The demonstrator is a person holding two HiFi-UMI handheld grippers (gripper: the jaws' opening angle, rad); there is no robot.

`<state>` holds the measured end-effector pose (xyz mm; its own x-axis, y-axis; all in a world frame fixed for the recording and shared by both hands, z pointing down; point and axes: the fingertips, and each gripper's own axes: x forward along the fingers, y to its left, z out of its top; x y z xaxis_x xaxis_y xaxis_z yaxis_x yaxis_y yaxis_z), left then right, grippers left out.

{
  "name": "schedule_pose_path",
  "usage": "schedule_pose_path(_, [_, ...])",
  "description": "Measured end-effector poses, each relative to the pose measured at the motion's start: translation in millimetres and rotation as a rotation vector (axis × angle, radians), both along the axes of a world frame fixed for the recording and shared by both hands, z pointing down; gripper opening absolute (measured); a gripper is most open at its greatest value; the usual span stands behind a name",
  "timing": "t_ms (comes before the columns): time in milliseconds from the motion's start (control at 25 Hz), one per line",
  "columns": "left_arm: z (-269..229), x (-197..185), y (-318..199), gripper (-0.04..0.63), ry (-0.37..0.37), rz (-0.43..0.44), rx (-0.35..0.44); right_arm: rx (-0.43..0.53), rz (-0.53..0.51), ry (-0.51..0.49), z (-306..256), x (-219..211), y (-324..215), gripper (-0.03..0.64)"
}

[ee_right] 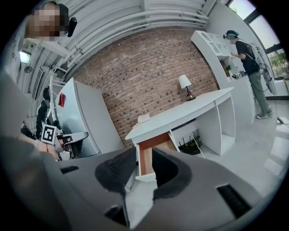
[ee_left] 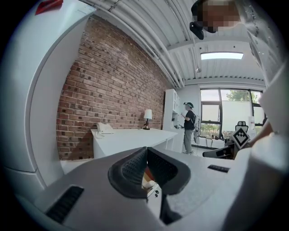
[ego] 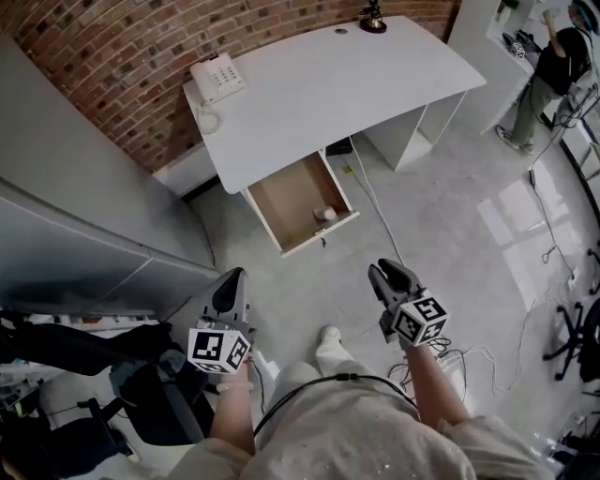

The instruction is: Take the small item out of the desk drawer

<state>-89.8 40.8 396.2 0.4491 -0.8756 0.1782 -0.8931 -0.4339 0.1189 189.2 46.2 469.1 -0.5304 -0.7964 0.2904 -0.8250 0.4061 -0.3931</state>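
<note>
The white desk (ego: 328, 89) stands against the brick wall, and its wooden drawer (ego: 286, 202) is pulled out toward me. A small pale round item (ego: 325, 214) lies in the drawer's near right corner. Both grippers hang above the floor, well short of the drawer. My left gripper (ego: 232, 279) (ee_left: 146, 151) is shut, its pads touching, with nothing in it. My right gripper (ego: 384, 272) (ee_right: 143, 155) is open with nothing between its fingers. Through their gap I see the drawer (ee_right: 156, 140) under the desk (ee_right: 180, 115).
A white telephone (ego: 217, 77) and a small lamp (ego: 373, 19) stand on the desk. A grey cabinet (ego: 75, 225) rises at the left. A white cable (ego: 380, 211) runs across the floor right of the drawer. A person (ego: 553, 66) stands at the far right.
</note>
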Motion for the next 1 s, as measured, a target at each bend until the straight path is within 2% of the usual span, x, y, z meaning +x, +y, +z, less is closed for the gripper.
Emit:
schedule_pose_path(240, [12, 2, -7, 0.006, 0.005, 0.002, -0.028, -0.023, -0.025, -0.051, 7, -13, -16, 0.115])
schedule_pose_path(440, [24, -1, -18, 0.006, 0.017, -0.02, -0.06, -0.044, -0.051, -0.042, 18, -20, -26, 0.117])
schedule_pose_path(600, [37, 10, -25, 0.005, -0.017, 0.023, -0.085, -0.074, -0.047, -0.047, 31, -21, -38, 0.117])
schedule_pose_path(1000, [68, 10, -89, 0.006, -0.025, 0.061, -0.102, -0.139, -0.068, -0.018, 60, -49, -92, 0.117])
